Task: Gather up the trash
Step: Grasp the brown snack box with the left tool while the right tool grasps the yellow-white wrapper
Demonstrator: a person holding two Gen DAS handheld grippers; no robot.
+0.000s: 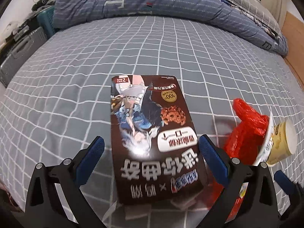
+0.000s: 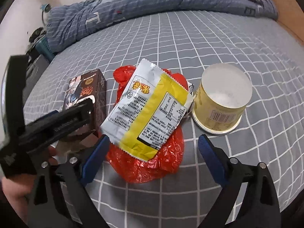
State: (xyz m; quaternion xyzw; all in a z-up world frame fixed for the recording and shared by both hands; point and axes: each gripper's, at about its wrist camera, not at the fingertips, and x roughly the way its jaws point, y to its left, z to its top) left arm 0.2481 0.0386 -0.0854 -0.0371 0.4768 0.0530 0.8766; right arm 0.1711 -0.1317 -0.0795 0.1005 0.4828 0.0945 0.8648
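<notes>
**Jaws wide over bed trash**

Both grippers, left (image 1: 151, 148) and right (image 2: 153, 148), stood apart, gripping nothing. Beneath lay the checked bed sheet (image 1: 76, 60), a quilt (image 1: 144, 0) beyond. The snack box (image 1: 150, 133) sat between left jaws; red bag (image 2: 152, 163) and wrapper (image 2: 148, 110) between right, cup (image 2: 220, 102) just outside.

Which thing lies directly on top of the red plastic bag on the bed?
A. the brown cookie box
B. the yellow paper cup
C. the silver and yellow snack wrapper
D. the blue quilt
C: in the right wrist view the silver and yellow snack wrapper lies across the red plastic bag, while the brown cookie box and the overturned yellow paper cup stand beside the bag.
</notes>
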